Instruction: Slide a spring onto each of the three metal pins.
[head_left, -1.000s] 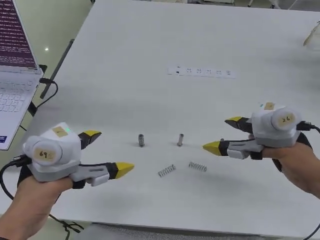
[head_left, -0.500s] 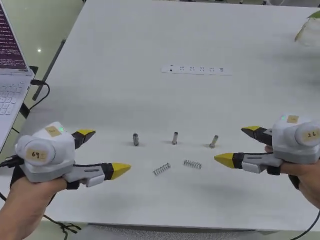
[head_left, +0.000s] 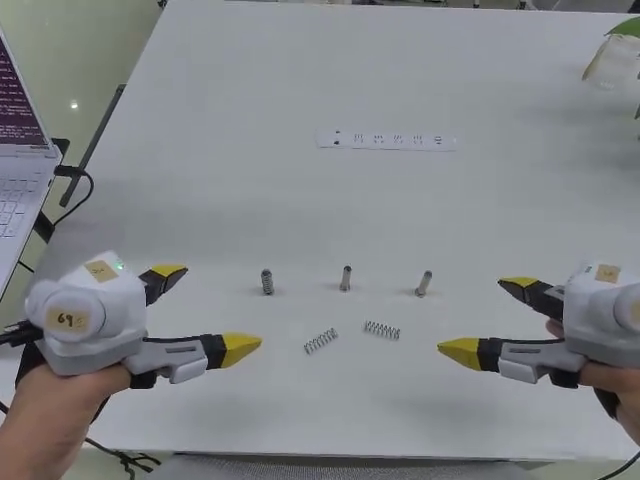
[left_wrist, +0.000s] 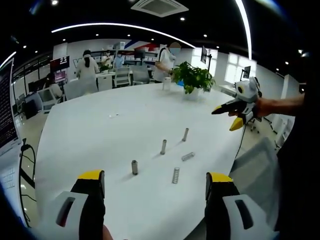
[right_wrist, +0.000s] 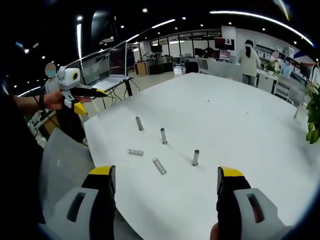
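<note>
Head view: shows middle pin (head_left: 345, 278) upright on the table (head_left: 300, 80), with left pin (head_left: 267, 282) and right pin (head_left: 423, 284) in a row to either side of it. Left pin's shaft looks ribbed like a coil. Lying loose just nearer than the middle pin: spring (head_left: 320, 341) to its left, second spring (head_left: 382, 330) to its right. Beyond it, power strip (head_left: 387, 140); far left of it, laptop (head_left: 15, 150). Well left of the middle pin, left gripper (head_left: 204, 308); well right of it, right gripper (head_left: 489, 317). Both jaws spread wide, gripping nothing.

Left gripper view: looks past spread, empty jaws of left gripper (left_wrist: 154, 176) at middle pin (left_wrist: 163, 146). Left pin (left_wrist: 134, 167) nearer, right pin (left_wrist: 185, 134) farther. Spring (left_wrist: 176, 175) and second spring (left_wrist: 188, 156) to its right. Right gripper (left_wrist: 225, 117) beyond, also spread.

Right gripper view: looks past spread, empty jaws of right gripper (right_wrist: 165, 171) at middle pin (right_wrist: 163, 135). Right pin (right_wrist: 195, 157) nearer, left pin (right_wrist: 139, 123) farther. Second spring (right_wrist: 159, 165) just before it, spring (right_wrist: 135, 152) to its left. Left gripper (right_wrist: 92, 100) far left.
</note>
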